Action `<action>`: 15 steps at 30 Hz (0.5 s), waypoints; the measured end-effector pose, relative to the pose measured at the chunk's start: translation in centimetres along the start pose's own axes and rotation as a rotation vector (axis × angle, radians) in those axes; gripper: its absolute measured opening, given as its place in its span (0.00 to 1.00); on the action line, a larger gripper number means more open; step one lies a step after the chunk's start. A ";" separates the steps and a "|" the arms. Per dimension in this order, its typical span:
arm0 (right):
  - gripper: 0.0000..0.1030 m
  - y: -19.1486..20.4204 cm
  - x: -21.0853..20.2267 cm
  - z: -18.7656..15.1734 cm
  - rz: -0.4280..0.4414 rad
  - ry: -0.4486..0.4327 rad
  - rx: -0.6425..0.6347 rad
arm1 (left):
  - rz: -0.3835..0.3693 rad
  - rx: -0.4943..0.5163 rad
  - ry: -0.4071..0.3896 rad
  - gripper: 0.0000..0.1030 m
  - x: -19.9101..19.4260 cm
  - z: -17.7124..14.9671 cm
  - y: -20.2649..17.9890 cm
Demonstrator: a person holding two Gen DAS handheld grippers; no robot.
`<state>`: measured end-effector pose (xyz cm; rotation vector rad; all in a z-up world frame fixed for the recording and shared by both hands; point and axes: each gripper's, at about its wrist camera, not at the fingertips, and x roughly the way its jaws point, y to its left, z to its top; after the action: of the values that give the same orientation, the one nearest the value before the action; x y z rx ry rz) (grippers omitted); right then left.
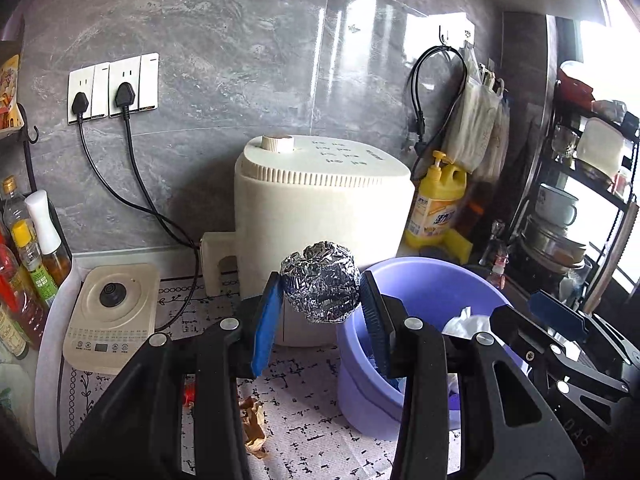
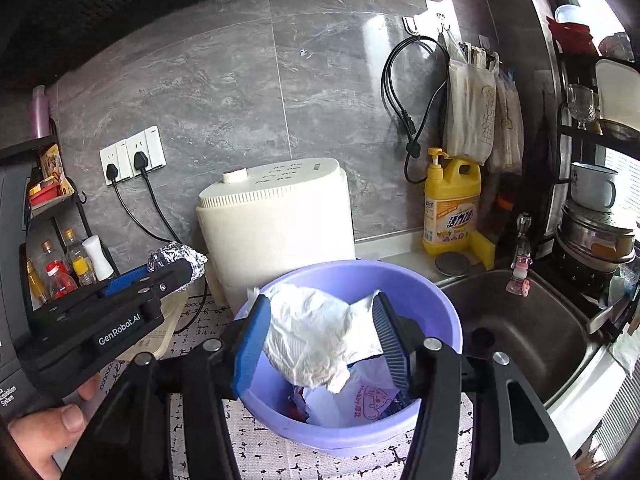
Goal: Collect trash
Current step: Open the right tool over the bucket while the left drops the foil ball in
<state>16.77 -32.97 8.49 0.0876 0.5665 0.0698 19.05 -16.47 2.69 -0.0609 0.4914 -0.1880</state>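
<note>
Daylight enters from a blown-out window (image 1: 616,40) at 2 o'clock; glare streaks the glossy wall tiles (image 2: 384,36). Fisheye bending and dark vignetting mark every edge; centres stay sharp.

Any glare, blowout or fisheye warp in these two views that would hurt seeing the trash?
Left wrist view: window at right is blown out, white streaks glare on the grey wall tiles, edges curve strongly; the crumpled foil ball in the left gripper stays sharp. Right wrist view: same window blowout, tile glare, dark top-left corner; the white crumpled paper in the right gripper over the purple plastic bin reads clearly.
</note>
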 end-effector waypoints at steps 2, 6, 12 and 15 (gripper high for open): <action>0.54 -0.5 -0.1 0.0 -0.010 -0.001 0.007 | -0.011 0.010 0.003 0.38 0.3 0.1 -0.7; 0.54 -1.8 -0.7 -0.2 -0.039 -0.007 0.030 | -0.043 0.025 0.014 0.38 1.0 0.0 -1.9; 0.54 -3.9 -1.9 -0.5 -0.107 -0.011 0.060 | -0.108 0.041 0.027 0.38 2.1 -0.2 -4.0; 0.54 -4.7 -2.7 -0.7 -0.144 -0.015 0.069 | -0.143 0.048 0.033 0.38 2.5 -0.3 -5.2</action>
<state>14.35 -37.84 8.89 0.1137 0.5589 -0.0907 20.18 -22.01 1.77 -0.0462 0.5152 -0.3413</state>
